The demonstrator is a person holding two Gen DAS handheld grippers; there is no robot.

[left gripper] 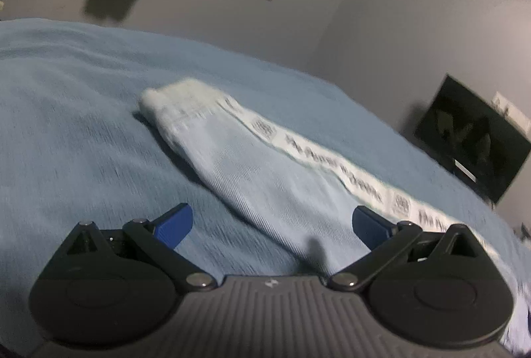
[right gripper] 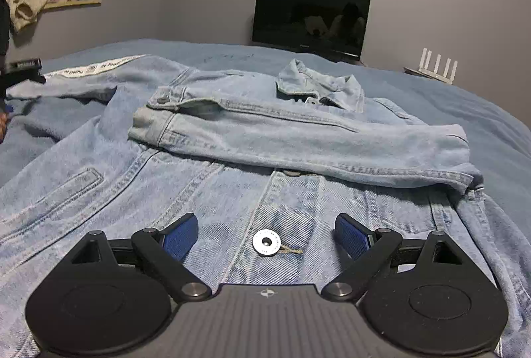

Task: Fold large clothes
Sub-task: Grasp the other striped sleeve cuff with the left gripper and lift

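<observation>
1. Currently, the denim jacket (right gripper: 232, 165) lies front side up across the middle of the bed (right gripper: 464, 99), collar toward the far edge.
2. One sleeve (right gripper: 298, 132) is already folded across the chest. The other sleeve (left gripper: 252, 165), the one with the white printed tape, lies stretched out toward the far left corner of the bed.
3. The left tongs (left gripper: 272, 223) stand open over that outstretched sleeve, gripping nothing; this view is blurred.
4. The right tongs (right gripper: 265, 233) stand open and empty above the front placket, with a metal button (right gripper: 266, 242) between the blue pads (right gripper: 181, 237).
5. Judged step in hand: fold the outstretched sleeve over the chest.
   - Grip the sleeve near the cuff, through both fabric layers.
   - Lift only enough to clear the bed, then lay it parallel to the folded sleeve.
   - Hold the jacket body down with the right tongs so the denim does not drag.
</observation>
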